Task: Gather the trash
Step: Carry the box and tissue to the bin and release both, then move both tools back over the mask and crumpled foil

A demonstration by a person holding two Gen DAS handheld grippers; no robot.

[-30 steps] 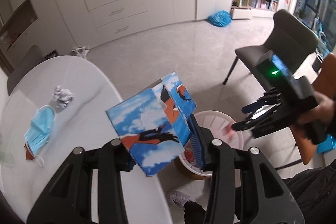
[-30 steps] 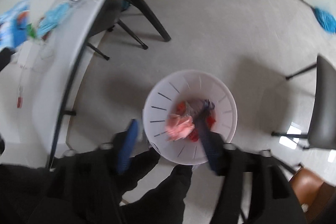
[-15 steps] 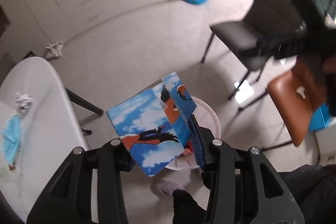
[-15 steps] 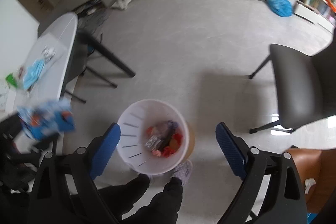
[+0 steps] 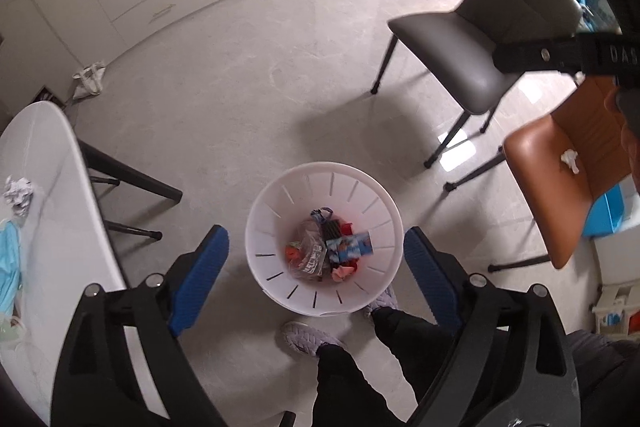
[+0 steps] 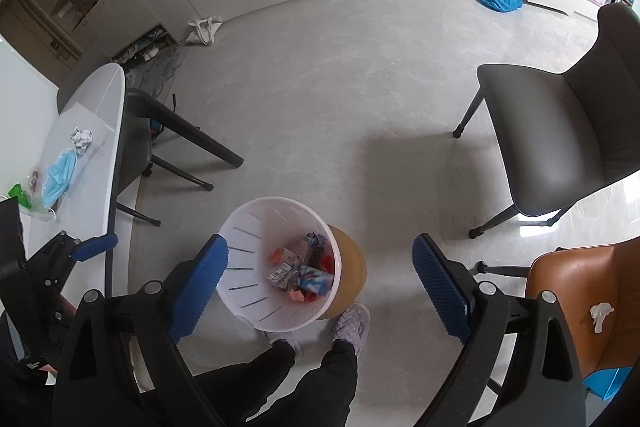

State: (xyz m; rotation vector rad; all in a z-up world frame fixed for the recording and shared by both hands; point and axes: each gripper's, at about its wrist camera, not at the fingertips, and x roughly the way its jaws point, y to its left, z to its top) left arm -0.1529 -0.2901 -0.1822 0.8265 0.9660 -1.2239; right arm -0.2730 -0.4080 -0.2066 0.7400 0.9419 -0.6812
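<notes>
One white slotted bin (image 5: 280,215) stands on the floor, the blue sky-print carton (image 5: 350,246) lying inside on other litter. The left gripper (image 5: 316,263) is opening above it, nothing between its fingers. The right gripper (image 6: 320,283) is spread wide, empty. On the table (image 6: 100,107): one crumpled paper ball (image 6: 81,137), one blue face mask (image 6: 60,173). Two chairs: one grey chair (image 6: 560,131), one brown chair (image 5: 576,163) bearing one tissue wad (image 5: 570,159).

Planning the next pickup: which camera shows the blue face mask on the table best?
The right wrist view: the blue face mask lies whole on the white table, beside a crumpled paper ball. The left wrist view catches only part of it, cut by the frame edge.
</notes>
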